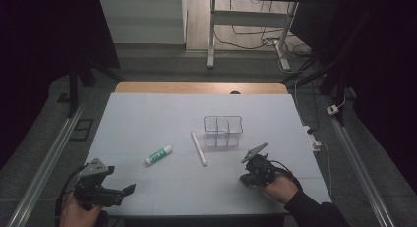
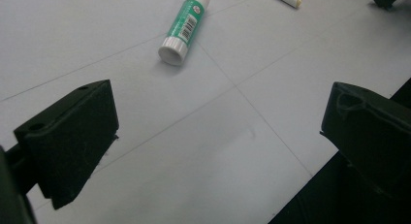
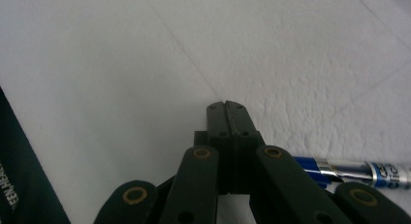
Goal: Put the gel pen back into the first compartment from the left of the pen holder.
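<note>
Two grippers resting near the table's front edge, one glue stick and one white marker lying ahead of them.

High view: the left gripper (image 1: 129,189) is sitting open and empty, the glue stick (image 1: 159,155) lying ahead to its right; the right gripper (image 1: 244,178) is sitting shut, one white marker (image 1: 198,148) ahead to its left, one clear divided holder (image 1: 223,131) just beyond. Left gripper view: the jaws are standing wide apart around bare table (image 2: 203,151), one glue stick (image 2: 185,26) lying well ahead between them. Right gripper view: the jaws are pressing together, gripping nothing; one blue-and-silver pen (image 3: 354,170) is lying just beside them.
</note>
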A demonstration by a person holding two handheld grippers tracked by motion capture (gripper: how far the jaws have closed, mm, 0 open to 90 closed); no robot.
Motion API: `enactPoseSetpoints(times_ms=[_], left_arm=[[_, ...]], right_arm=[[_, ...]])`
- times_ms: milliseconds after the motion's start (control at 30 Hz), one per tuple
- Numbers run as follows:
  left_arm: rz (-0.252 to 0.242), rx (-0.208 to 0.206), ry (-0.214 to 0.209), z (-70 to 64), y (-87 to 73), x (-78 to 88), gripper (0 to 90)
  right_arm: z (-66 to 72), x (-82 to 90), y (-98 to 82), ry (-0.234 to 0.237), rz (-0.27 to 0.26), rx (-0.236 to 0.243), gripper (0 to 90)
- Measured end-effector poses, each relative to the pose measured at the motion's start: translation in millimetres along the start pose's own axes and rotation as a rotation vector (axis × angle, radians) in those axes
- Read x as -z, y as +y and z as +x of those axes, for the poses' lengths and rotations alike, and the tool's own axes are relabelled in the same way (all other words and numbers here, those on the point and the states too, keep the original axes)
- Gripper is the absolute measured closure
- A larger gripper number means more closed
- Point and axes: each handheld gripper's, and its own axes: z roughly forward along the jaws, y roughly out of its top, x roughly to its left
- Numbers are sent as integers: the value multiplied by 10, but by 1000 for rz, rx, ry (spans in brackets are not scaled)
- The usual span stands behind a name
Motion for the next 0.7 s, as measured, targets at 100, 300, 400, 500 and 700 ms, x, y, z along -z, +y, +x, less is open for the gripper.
enactPoseSetpoints(times_ms=[100,300,400,500,700], left_arm=[[-1,0,1,0,0,-2,2],[1,0,2,0,2,-5,2],[1,1,2,1,2,-6,2],[2,1,3,0,4,-9,3],[4,3,6,0,6,-12,4]], right_arm=[[-17,25,-42,-3,7,-7,900],[-77,83,-137,-10,11,-29,900],[-118,119,-191,-15,16,-41,900],[-155,154,-244,-24,18,-52,900],[-226,220,-346,-37,21,-70,900]])
